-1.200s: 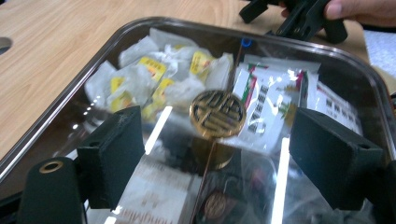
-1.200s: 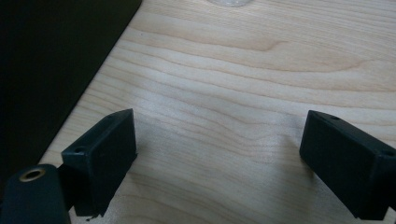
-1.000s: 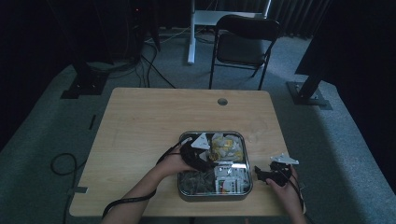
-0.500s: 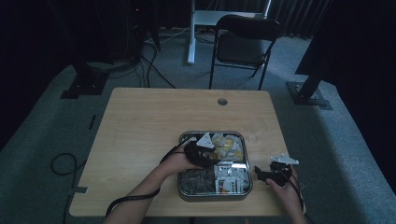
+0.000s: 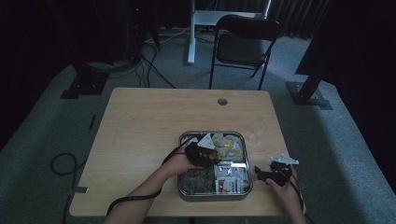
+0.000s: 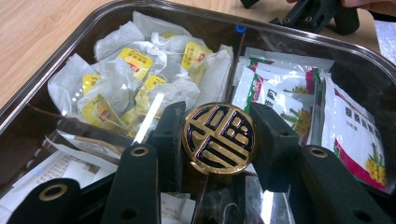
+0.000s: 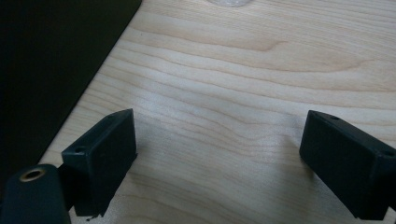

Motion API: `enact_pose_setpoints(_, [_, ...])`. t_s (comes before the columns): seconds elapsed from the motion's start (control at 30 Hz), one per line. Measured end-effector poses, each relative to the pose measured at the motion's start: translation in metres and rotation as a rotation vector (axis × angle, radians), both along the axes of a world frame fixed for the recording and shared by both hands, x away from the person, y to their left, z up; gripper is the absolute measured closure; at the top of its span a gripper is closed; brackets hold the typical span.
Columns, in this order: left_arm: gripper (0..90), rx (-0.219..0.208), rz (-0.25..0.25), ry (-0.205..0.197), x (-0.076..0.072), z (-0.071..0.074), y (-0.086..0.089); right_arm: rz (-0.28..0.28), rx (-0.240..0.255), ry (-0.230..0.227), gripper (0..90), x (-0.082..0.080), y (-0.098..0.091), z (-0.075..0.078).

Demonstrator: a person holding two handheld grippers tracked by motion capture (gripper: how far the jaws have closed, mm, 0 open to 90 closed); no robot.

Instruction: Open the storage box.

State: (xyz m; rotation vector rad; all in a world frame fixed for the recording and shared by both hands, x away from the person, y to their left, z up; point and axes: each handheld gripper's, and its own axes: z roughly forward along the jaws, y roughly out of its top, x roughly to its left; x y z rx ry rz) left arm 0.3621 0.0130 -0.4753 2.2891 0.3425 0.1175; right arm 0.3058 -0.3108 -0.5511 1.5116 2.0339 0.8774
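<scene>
Two handheld grippers work at a pale wooden table (image 5: 140, 140). The left gripper (image 6: 217, 135) has just closed its jaws on a round black-and-gold knob (image 6: 218, 138) over a dark metal tray (image 5: 247, 161). The right gripper (image 7: 219, 154) rests wide open above bare wood. Beyond, a black chair (image 5: 243, 44) stands on grey carpet (image 5: 46, 116). The left gripper view reveals yellow-tagged tea bags (image 6: 140, 70).
</scene>
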Motion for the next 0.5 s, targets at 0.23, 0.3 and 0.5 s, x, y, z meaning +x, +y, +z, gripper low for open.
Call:
enact_pose_setpoints(0.23, [59.0,-0.016,-0.012,-0.006,-0.001,0.012,0.001,0.001,-0.001,-0.002,10.2,0.0,0.0,0.0])
enact_pose_setpoints(0.3, [59.0,-0.015,-0.013,-0.017,-0.001,0.021,0.003,0.0,-0.001,-0.001,10.2,0.0,0.0,0.0])
enact_pose_setpoints(0.5, [59.0,-0.022,-0.006,-0.029,-0.003,0.03,0.009,0.001,-0.001,0.0,10.2,0.0,0.0,0.0])
